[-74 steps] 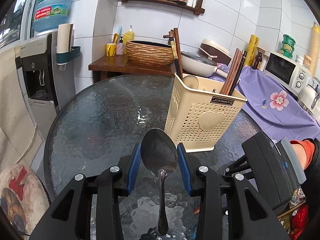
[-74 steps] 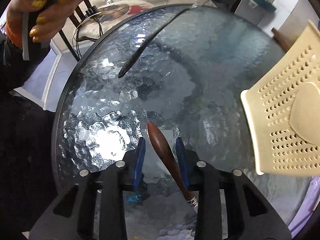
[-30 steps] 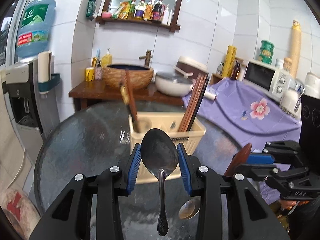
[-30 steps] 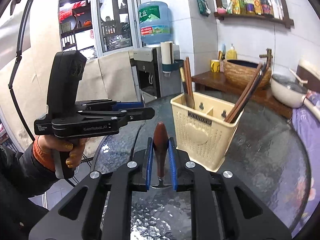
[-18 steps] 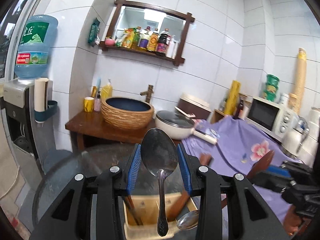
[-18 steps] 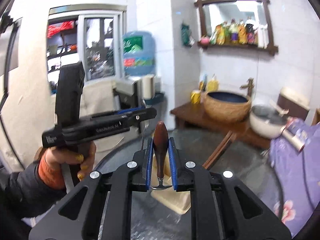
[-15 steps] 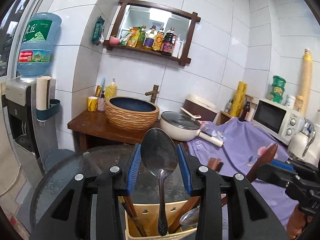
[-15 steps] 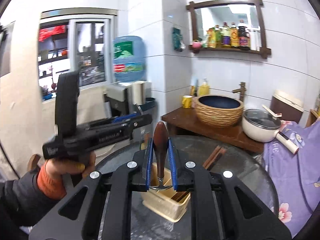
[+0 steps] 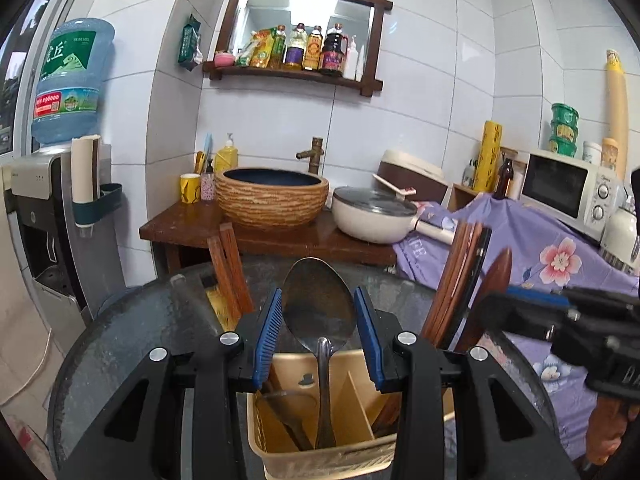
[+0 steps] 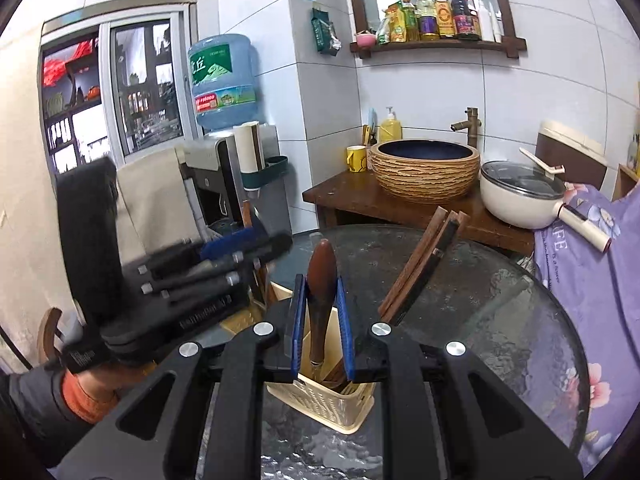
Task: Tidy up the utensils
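My left gripper [image 9: 317, 320] is shut on a metal spoon [image 9: 318, 308], bowl up between the blue pads, with its handle hanging down over the open top of the cream utensil caddy [image 9: 340, 460]. Wooden chopsticks [image 9: 456, 280] and other utensils stand in the caddy's compartments. My right gripper [image 10: 322, 312] is shut on a brown wooden-handled utensil [image 10: 322, 276], directly above the caddy [image 10: 324, 404] beside its chopsticks [image 10: 420, 268]. Each gripper shows in the other's view: the right gripper [image 9: 560, 320] at the right, the left gripper [image 10: 192, 280] at the left in a person's hand.
The caddy stands on a round glass table [image 10: 500, 320]. Behind it are a wooden stand with a woven basin [image 9: 272, 196], a white pot [image 9: 372, 216], a purple-covered counter with a microwave [image 9: 568, 188], and a water dispenser [image 9: 40, 216] at the left.
Both grippers have moved in over the caddy, which now lies right under them. The spoon and the wooden-handled utensil stay gripped, and the two grippers are closer together.
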A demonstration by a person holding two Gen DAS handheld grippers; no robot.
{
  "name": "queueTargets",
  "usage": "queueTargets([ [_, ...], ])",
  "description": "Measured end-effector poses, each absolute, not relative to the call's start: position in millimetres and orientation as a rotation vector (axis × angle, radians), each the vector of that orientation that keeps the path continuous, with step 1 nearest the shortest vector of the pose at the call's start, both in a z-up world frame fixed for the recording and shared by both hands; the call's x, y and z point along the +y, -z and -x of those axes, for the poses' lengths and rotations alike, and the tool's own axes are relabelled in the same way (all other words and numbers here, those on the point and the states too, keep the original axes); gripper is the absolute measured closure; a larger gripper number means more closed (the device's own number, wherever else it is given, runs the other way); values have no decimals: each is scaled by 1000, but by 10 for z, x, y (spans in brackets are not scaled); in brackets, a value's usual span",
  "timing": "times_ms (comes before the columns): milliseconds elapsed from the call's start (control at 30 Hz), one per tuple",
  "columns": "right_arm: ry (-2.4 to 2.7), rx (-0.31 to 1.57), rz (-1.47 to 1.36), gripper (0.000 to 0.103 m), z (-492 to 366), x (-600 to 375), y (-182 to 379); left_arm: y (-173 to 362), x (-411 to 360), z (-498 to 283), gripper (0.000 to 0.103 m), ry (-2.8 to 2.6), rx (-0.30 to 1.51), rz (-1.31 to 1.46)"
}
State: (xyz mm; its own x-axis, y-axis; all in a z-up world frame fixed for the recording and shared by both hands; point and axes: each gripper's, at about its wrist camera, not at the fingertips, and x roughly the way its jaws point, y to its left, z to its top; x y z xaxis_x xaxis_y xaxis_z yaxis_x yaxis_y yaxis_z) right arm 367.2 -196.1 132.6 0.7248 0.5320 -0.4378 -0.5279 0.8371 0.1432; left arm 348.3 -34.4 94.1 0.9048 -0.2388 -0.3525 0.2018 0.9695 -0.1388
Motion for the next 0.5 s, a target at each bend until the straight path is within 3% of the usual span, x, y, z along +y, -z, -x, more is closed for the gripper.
queueTargets([
  [133, -578, 483, -31, 87, -3675, -1984, -1282, -820, -335, -3448, 65, 221, 391, 84],
  [200, -569, 485, -45, 87, -3686, -1990, -1270, -817, -312, -3415, 56, 220, 391, 87],
  [267, -541, 480, -41, 86, -3694, -1987, -1261, -857, -277, -3331, 32, 213, 370, 95],
  [300, -518, 474, -41, 82, -3700, -1994, -1252, -881, -258, -3274, 29, 211, 350, 98],
  [400, -492, 448, -76, 52, -3683, -2061, -1252, -955, -210, -3043, 15, 199, 289, 83],
  [500, -470, 428, -69, 50, -3614, -2084, -1261, -968, -159, -2841, 7, 197, 267, 75],
])
